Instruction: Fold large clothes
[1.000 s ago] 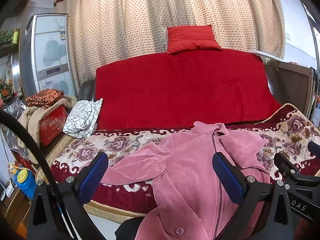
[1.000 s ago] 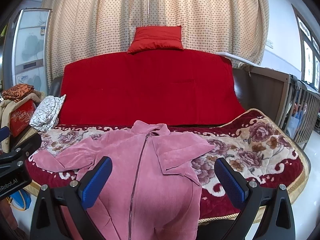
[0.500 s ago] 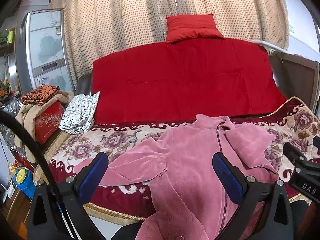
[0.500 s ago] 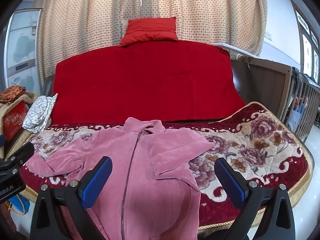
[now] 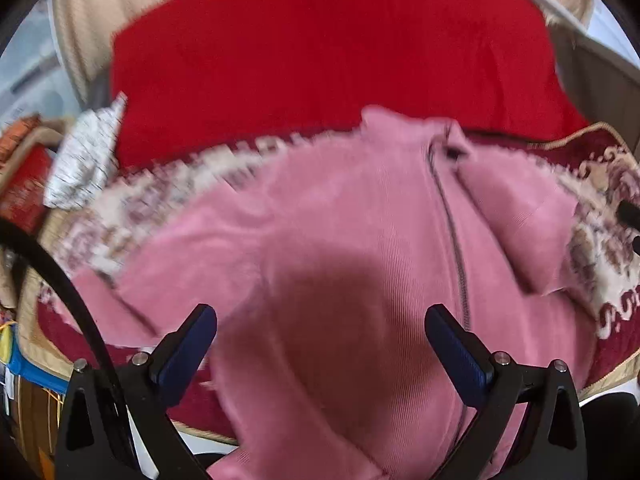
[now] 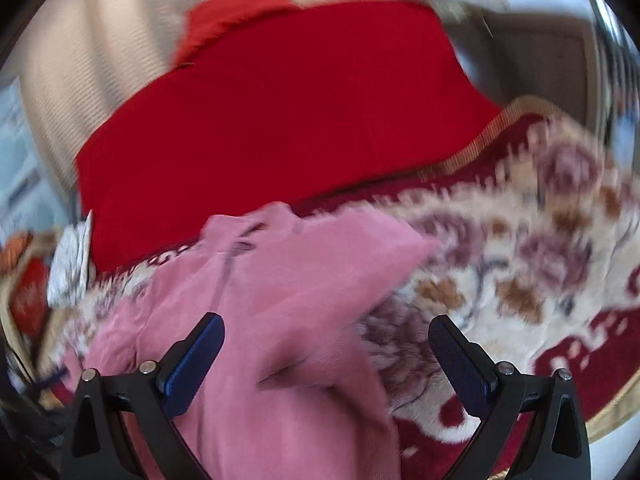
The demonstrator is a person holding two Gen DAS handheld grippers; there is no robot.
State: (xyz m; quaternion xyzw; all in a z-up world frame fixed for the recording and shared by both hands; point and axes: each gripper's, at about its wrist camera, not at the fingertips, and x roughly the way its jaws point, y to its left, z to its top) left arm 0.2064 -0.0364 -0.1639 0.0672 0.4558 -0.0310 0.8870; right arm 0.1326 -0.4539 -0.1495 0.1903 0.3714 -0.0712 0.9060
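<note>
1. Pink ribbed zip-front jacket [image 5: 340, 264] lies front-up on the floral red-and-cream blanket [image 5: 600, 240], filling centre and lower frame in the left wrist view; zip [image 5: 452, 232] runs down right of centre.
2. One sleeve folded over the jacket's chest, right of the zip; other sleeve [image 5: 120, 304] spread toward lower left.
3. Left claw [image 5: 320, 344] spread wide, blue pads just above the jacket body, pinching nothing; contact cannot be told.
4. Right claw [image 6: 326, 354] also spread wide, empty; left pad over the jacket [image 6: 280, 300], right pad over the blanket [image 6: 520, 272].
5. Plain red cover [image 5: 320, 48] on the backrest fills upper frame; red cushion [image 6: 236, 12] upper left in the right wrist view.
6. Both views motion-blurred.
</note>
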